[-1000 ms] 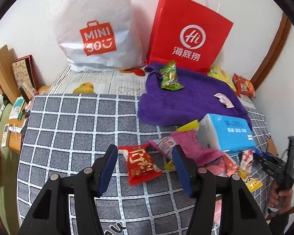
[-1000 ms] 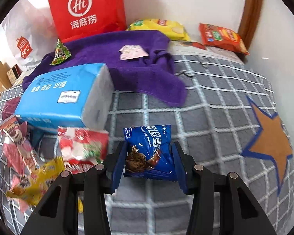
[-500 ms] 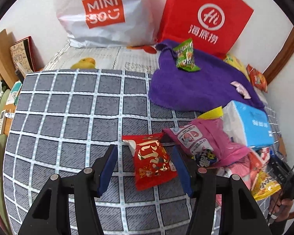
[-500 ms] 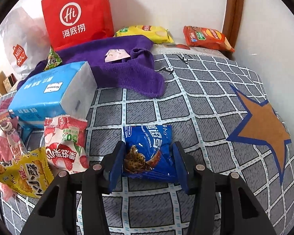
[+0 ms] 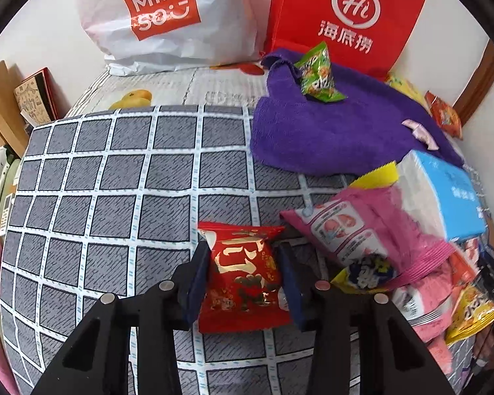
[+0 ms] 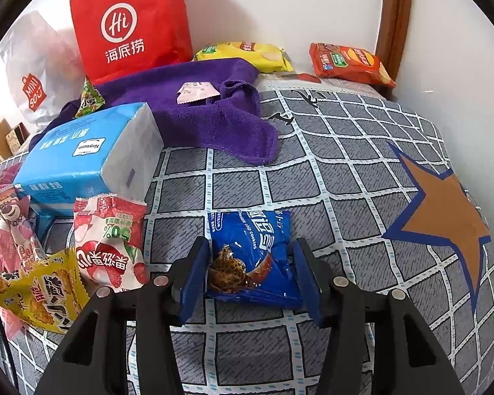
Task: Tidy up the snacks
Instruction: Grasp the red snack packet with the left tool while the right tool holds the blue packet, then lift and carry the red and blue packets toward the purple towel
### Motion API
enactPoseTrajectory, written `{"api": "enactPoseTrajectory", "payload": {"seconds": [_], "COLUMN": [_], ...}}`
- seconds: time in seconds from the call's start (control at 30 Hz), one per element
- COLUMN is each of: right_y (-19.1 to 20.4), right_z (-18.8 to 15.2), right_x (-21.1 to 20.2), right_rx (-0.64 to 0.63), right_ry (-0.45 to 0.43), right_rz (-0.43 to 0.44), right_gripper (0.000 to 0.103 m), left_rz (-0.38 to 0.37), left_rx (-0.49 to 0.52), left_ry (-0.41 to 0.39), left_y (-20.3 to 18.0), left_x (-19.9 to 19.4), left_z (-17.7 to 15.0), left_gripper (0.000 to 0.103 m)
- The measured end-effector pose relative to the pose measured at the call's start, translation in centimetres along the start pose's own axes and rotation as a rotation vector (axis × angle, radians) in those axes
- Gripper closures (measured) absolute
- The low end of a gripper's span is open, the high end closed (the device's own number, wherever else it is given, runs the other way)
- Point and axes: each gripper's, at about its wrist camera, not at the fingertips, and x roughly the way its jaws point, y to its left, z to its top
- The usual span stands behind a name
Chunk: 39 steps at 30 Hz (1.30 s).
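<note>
Red snack packet (image 5: 243, 276), flat on the checked bedcover (image 5: 115, 197) mid-bed, is framed by the closing left gripper (image 5: 243, 279), to be squeezed lightly mid-body; blue cookie packet (image 6: 250, 256), toward the star-patch side, is being released by the opening right gripper (image 6: 250, 270).

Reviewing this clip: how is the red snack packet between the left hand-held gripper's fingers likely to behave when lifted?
The red snack packet looks puffy and crinkled, so it probably dents under the closing jaws of the left hand-held gripper rather than staying stiff. Its glossy foil may be slippery. Being small and air-filled, it is likely light, and its flat seams may droop.
</note>
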Motion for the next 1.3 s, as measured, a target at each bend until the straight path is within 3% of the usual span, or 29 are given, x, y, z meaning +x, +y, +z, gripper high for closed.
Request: {"api": "enactPoseTrajectory", "payload": {"seconds": [0.07,0.17,0.33,0.67,1.03,1.3], "right_y": [0.2,0.4,-0.2,0.0,2.6,5.6], "right_z": [0.1,0.1,0.1,-0.3,-0.1,1.1], "right_x": [0.1,0.1,-0.1,-1.6,-9.0,-11.8], "right_rx": [-0.011,-0.015,0.011,0.015,0.021,-0.015], "right_ry": [0.003,0.003,-0.007,-0.025,-0.117,-0.146], "right_rz": [0.004,-0.001,-0.002,-0.023,0.064,0.113], "right_gripper": [0.042,0.042,0.055,0.059,0.059,0.059], "left_rz": [0.006,-0.005,-0.017,-0.035,-0.148,-0.25], "left_rx": [0.008,0.003,-0.017,-0.009,0.058,0.122], "left_ry": [-0.005,-0.017,-0.005,-0.033,-0.076,-0.1], "left_y": [0.0,0.1,0.7,1.0,-3.1,-7.2], "left_x": [-0.1,-0.7,-1.5,-4.9,-8.7,-11.6], "left_z": [-0.1,-0.4,-1.2,-3.2,-4.4,-3.8], "left_gripper": [0.062,0.064,0.064,0.064,0.064,0.064]}}
